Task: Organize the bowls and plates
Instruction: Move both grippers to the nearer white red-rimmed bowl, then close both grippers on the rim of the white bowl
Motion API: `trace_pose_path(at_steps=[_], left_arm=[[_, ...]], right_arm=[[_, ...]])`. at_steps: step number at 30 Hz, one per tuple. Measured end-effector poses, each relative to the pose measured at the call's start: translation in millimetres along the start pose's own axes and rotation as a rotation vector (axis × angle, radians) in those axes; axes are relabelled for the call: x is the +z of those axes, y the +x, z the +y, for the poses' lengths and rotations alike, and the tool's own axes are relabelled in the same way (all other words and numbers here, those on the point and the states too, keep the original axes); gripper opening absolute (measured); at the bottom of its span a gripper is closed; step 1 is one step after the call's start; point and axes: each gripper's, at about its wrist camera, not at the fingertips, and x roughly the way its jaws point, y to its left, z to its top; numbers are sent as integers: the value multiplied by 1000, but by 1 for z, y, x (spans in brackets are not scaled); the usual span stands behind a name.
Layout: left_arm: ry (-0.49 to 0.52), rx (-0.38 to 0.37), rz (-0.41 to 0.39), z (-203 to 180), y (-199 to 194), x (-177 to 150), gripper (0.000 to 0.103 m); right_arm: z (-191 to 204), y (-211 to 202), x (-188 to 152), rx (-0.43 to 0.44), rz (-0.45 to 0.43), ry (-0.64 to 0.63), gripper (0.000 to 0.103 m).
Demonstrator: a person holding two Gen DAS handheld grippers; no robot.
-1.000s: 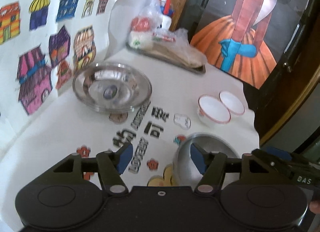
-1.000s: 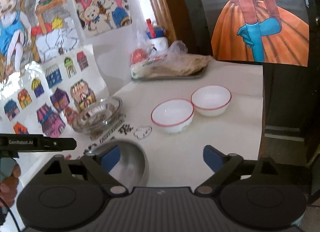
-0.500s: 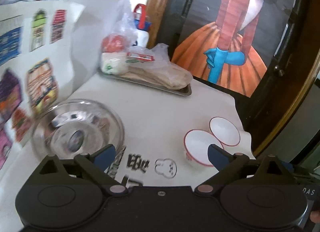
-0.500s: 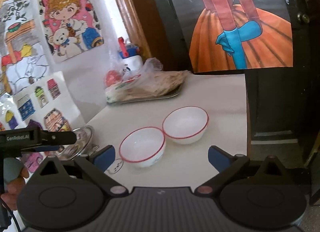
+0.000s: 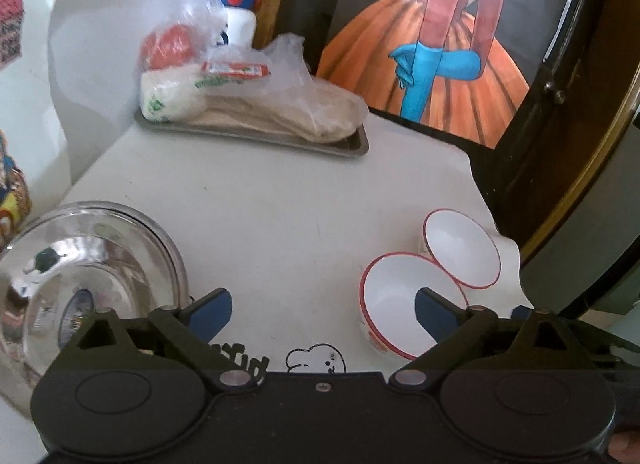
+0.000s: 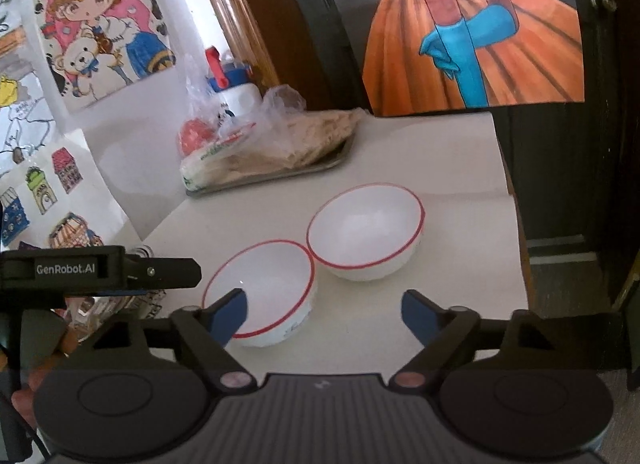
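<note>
Two white bowls with red rims sit side by side on the white table [image 6: 452, 167], near its right edge. The near bowl [image 6: 260, 288] and the far bowl [image 6: 366, 232] look like they touch at the rims. In your left view the near bowl [image 5: 400, 296] is low on the right, and the far bowl [image 5: 462, 248] is just behind it.

Your right gripper [image 6: 324, 312] hangs over the table in front of the bowls. Its jaws are wide apart but have just been closing a little. Nothing is squeezed between them. Its left finger sits in front of the near bowl's rim.

Your left gripper [image 5: 322, 312] is spread wide too, and its jaws have just been closing a tiny bit. They hold nothing. Its right finger is in front of the near bowl.

A shiny metal bowl [image 5: 80, 276] sits at the left side of the table, well apart from the white bowls. At the back is a tray [image 5: 352, 147] with plastic bags [image 5: 256, 99] on it. Behind the bags stands a white bottle [image 5: 240, 23] with a blue and red top. Colored drawings [image 6: 96, 19] hang on the wall to the left.
</note>
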Motion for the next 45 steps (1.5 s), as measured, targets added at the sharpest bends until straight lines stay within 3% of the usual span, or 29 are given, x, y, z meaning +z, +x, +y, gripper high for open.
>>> trace_pose_path(at_steps=[12, 17, 24, 27, 37, 45], left_arm=[[-18, -54, 46, -4, 21, 2, 74], [-19, -86, 91, -5, 29, 3, 44], [-38, -119, 117, -3, 35, 2, 24], [-47, -136, 123, -4, 36, 3, 15], [-38, -110, 113, -10, 31, 1, 11], [-39, -86, 78, -19, 20, 4, 11]], right_arm=[[2, 15, -3, 32, 23, 20, 59], [6, 17, -1, 44, 33, 10, 45], [9, 21, 1, 60, 51, 15, 42], [10, 22, 1, 73, 54, 22, 35], [13, 20, 1, 52, 50, 30, 25], [11, 15, 2, 51, 37, 55, 24]])
